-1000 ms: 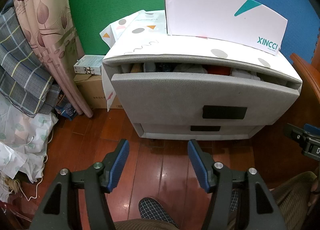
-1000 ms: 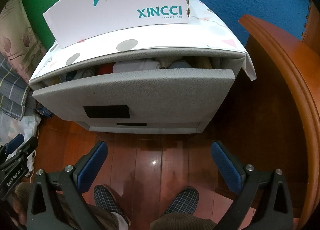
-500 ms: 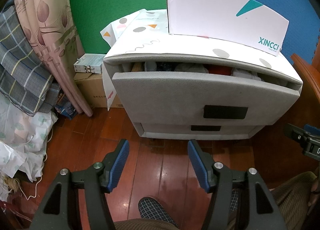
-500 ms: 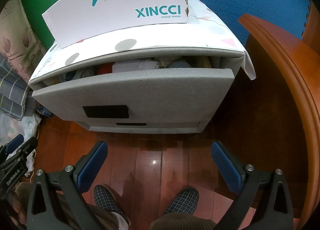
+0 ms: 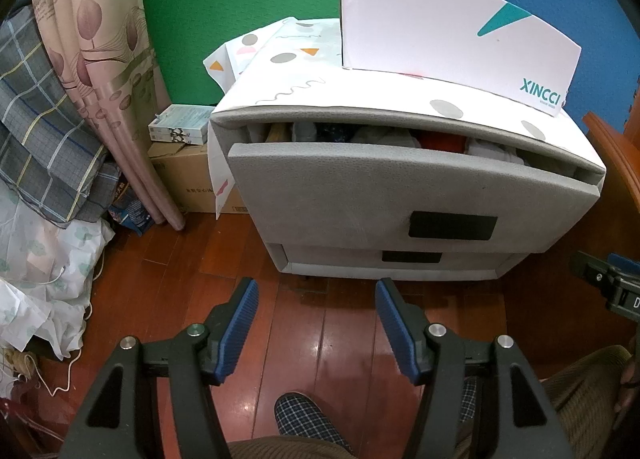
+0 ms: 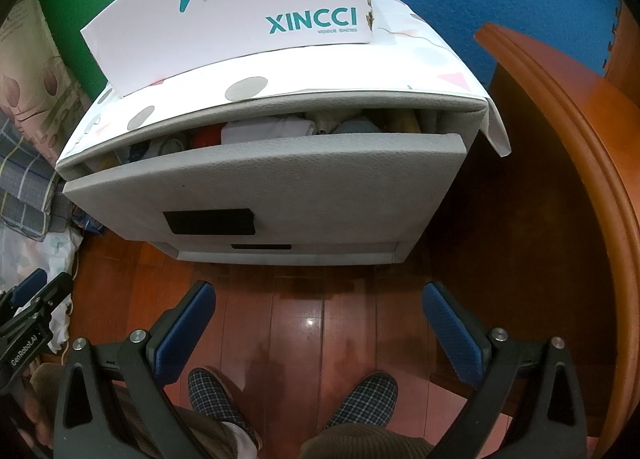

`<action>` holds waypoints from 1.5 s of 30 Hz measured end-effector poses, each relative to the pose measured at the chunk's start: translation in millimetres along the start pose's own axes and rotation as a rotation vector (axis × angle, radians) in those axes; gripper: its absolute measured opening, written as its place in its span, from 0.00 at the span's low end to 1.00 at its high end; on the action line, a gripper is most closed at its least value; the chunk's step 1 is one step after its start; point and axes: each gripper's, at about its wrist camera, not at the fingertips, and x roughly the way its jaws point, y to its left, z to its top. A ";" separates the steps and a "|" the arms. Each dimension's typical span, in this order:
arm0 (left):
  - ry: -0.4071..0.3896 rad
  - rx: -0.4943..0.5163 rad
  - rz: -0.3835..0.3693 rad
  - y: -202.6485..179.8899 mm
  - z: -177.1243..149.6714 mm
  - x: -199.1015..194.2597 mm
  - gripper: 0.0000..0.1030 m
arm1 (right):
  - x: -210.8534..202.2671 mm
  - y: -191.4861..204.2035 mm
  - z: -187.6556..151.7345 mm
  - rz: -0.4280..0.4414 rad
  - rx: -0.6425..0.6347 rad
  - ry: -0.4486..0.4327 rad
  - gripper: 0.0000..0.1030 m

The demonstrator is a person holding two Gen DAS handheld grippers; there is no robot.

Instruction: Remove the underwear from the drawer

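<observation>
A grey two-drawer cabinet stands on the wooden floor. Its top drawer (image 5: 400,187) (image 6: 280,183) is pulled partly out, and folded clothes show in the gap: white cloth (image 6: 268,129), an orange-red piece (image 5: 442,141) and darker items. Which of them is underwear I cannot tell. My left gripper (image 5: 316,291) hangs open above the floor, well short of the drawer front, with nothing between its blue pads. My right gripper (image 6: 318,295) is open wider, also empty, in front of the cabinet's base.
A white XINCCI shoe box (image 5: 452,39) sits on the patterned paper covering the cabinet top. A curved wooden furniture edge (image 6: 576,147) stands to the right. Curtain (image 5: 100,71), cardboard boxes (image 5: 188,175) and piled fabric crowd the left. The person's checked slippers (image 6: 364,391) rest on the floor below.
</observation>
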 end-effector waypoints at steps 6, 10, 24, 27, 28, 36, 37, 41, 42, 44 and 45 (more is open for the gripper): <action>0.001 -0.001 0.000 0.7 1.3 -0.2 0.61 | -0.3 -1.1 -1.2 0.003 0.004 0.002 0.99; 0.002 -0.004 -0.001 0.6 1.4 0.0 0.61 | 0.4 -1.3 -0.6 0.004 0.004 0.003 0.99; 0.001 -0.002 0.000 0.4 1.2 0.0 0.61 | 0.6 -0.9 -0.5 0.005 0.004 0.005 0.99; 0.003 -0.002 -0.002 0.6 1.3 -0.1 0.61 | 1.2 -1.1 -0.4 0.006 0.004 0.005 0.99; 0.002 -0.003 -0.001 0.4 1.1 -0.1 0.61 | 1.1 -1.4 -0.2 0.006 0.004 0.005 0.99; 0.003 -0.004 -0.001 0.7 1.3 -0.2 0.61 | 1.1 -1.3 0.0 0.005 0.005 0.005 0.99; 0.002 -0.003 -0.001 0.8 1.1 -0.3 0.61 | 1.1 -1.3 0.0 0.005 0.006 0.005 0.99; -0.001 0.001 0.002 1.3 1.1 -0.9 0.61 | 1.1 -1.3 0.0 0.008 0.008 0.006 0.99; -0.002 0.001 0.002 1.7 0.9 -1.2 0.61 | 1.1 -1.1 0.0 0.009 0.008 0.006 0.99; -0.003 -0.001 0.000 2.7 0.4 -1.4 0.61 | 1.2 -2.2 0.5 0.011 0.009 0.007 0.99; -0.004 -0.003 -0.004 3.1 0.5 -1.6 0.61 | 1.5 -2.5 0.6 0.012 0.010 0.007 0.99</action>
